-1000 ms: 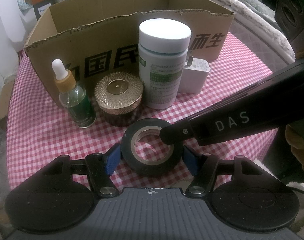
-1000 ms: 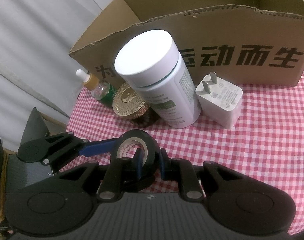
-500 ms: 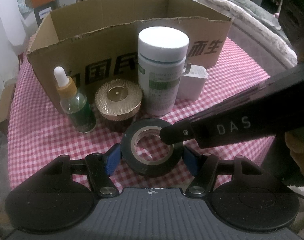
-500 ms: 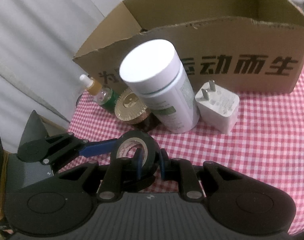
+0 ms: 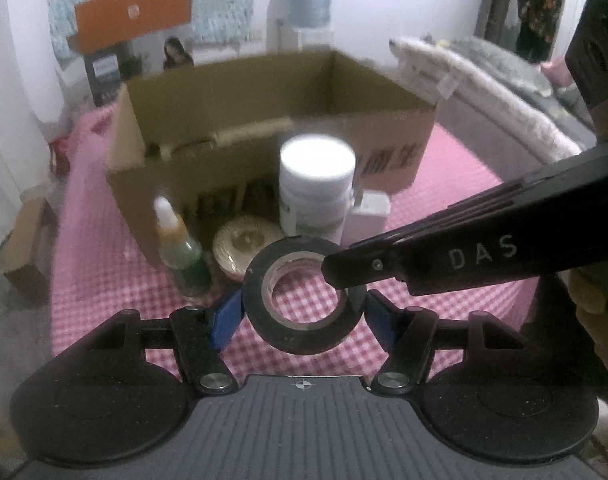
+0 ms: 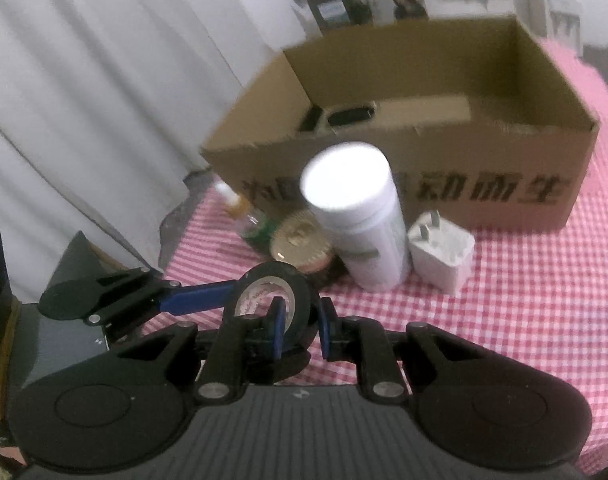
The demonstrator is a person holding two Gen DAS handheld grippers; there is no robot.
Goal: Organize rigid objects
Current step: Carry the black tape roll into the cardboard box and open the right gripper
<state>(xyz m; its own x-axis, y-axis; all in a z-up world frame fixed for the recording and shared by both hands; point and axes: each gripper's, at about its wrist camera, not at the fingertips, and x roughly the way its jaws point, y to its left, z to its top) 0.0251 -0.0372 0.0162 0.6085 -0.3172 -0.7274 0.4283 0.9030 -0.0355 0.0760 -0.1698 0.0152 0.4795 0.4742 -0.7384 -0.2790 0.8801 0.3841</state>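
Both grippers have the roll of black tape [image 5: 304, 304] at once, low in the middle of each view, and it hangs clear above the pink checked cloth [image 5: 104, 272]. The left gripper [image 5: 302, 312] clamps the roll from outside, a blue pad pressed on each side of the ring. The right gripper [image 6: 300, 330] pinches the ring's wall, one pad inside the hole and the other on the outer face, fingers nearly together. In the left view the right gripper reaches in from the right edge as a long black finger lettered DAS. Behind the tape, mid-frame, a row of things stands on the cloth: a dropper bottle [image 5: 180, 256] with green liquid on the left, a gold ribbed jar [image 5: 244, 248] beside it, a tall white bottle [image 5: 315, 184], and a white plug charger [image 5: 365, 218] on the right. Right behind them sits an open cardboard box [image 6: 503, 184] with black characters printed on its front. Inside it, toward the left in the right view, some dark things lie, too blurred to name.
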